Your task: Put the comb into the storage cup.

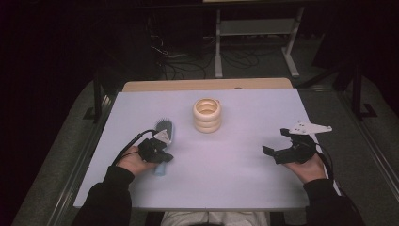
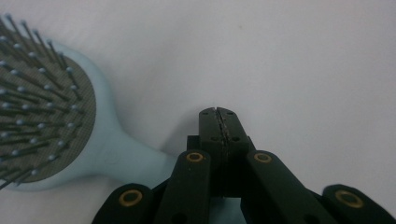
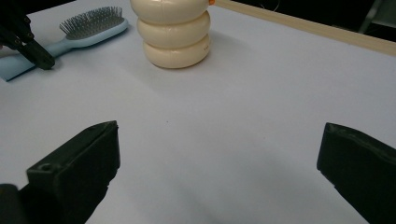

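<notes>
A light blue hairbrush point(image 1: 163, 129) lies bristles up on the white table, left of centre, handle toward the person. My left gripper point(image 1: 163, 156) sits over that handle, jaws pressed together with nothing between them. In the left gripper view the shut left gripper point(image 2: 218, 112) rests on the table just right of the hairbrush point(image 2: 60, 116) neck. A stack of three cream rings point(image 1: 207, 115) stands upright at the table's middle back. My right gripper point(image 1: 275, 141) is held at the right, tilted, jaws wide apart and empty; its view looks toward the cream rings point(image 3: 175, 32) and the hairbrush point(image 3: 91, 23).
The white table top point(image 1: 235, 165) has a wooden strip point(image 1: 207, 84) along its far edge. Beyond it, on the dark floor, stand a white desk frame point(image 1: 254, 28) and loose cables point(image 1: 188, 66). Metal rails run along both sides of the table.
</notes>
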Demonstrator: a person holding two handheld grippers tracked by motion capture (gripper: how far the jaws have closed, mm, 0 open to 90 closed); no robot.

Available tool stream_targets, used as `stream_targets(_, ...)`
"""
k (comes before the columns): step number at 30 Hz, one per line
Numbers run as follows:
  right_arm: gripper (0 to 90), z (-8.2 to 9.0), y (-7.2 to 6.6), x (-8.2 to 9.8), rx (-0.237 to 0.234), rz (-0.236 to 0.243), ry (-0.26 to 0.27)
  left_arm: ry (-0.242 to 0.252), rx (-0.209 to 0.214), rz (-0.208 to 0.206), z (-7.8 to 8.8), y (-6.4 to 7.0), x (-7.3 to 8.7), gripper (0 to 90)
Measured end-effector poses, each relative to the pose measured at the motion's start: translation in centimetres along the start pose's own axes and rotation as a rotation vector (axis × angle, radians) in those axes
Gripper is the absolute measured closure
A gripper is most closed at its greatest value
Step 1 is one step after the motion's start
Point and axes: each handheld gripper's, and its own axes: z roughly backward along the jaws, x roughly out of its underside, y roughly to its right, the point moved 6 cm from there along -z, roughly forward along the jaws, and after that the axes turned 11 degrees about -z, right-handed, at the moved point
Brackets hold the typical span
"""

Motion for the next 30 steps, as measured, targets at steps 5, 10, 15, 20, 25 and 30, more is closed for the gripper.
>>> stream_targets(5,0.0,0.0,-0.1,0.0,-0.001,0.003,0.0,0.002,-0.018,0.007,0.5,-0.3,0.5,90.0)
stream_targets(10,0.0,0.0,-0.2,0.0,-0.004,0.006,-0.001,-0.012,-0.029,0.021,1.0,-0.7,1.3,90.0)
stream_targets(15,0.0,0.0,-0.2,0.0,-0.004,0.007,-0.002,-0.005,-0.046,0.039,1.6,-1.3,2.2,90.0)
stream_targets(20,0.0,-0.1,-0.2,0.0,-0.005,0.007,-0.005,-0.006,-0.058,0.056,1.9,-1.6,2.8,90.0)
stream_targets(25,0.0,-0.1,-0.2,0.1,-0.001,0.009,-0.009,-0.008,-0.063,0.068,2.1,-1.9,3.2,90.0)
stream_targets(30,0.0,-0.1,-0.2,0.1,-0.003,0.007,-0.013,-0.006,-0.061,0.087,2.4,-2.1,3.6,90.0)
